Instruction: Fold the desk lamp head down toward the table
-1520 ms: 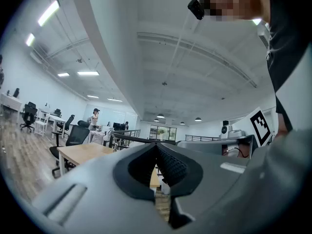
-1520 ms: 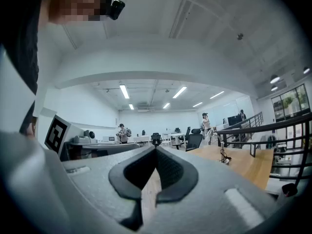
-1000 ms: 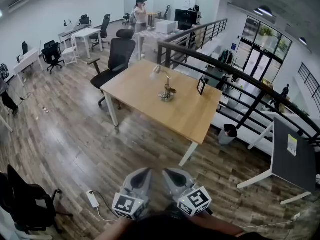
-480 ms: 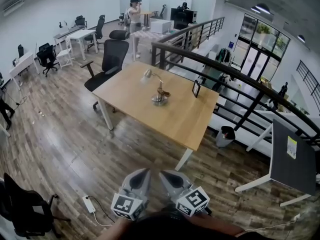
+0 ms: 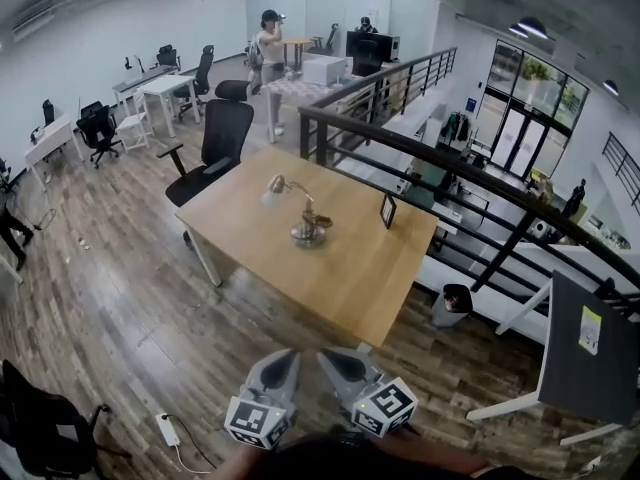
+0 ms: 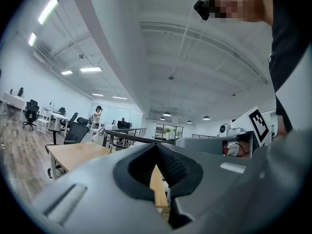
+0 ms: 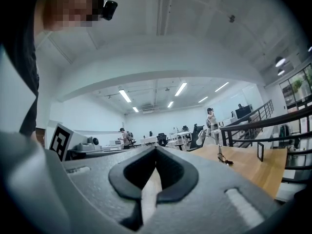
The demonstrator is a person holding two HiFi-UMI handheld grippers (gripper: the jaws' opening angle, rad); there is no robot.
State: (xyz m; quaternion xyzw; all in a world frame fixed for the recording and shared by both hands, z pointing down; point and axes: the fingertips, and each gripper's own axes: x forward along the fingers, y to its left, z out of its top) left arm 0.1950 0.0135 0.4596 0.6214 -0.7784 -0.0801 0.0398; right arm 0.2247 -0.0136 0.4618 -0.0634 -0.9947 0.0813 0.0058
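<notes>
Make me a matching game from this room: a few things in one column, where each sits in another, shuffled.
Things:
1. desk lamp
2. picture frame
3. black office chair
4. bin

Places:
A. on the floor, right of the table
B. on the floor, at the table's far left side
C. on the table, near its middle
D. on the table, near its far right edge

Pairs: 1-C, 2-D, 3-B, 4-A
</notes>
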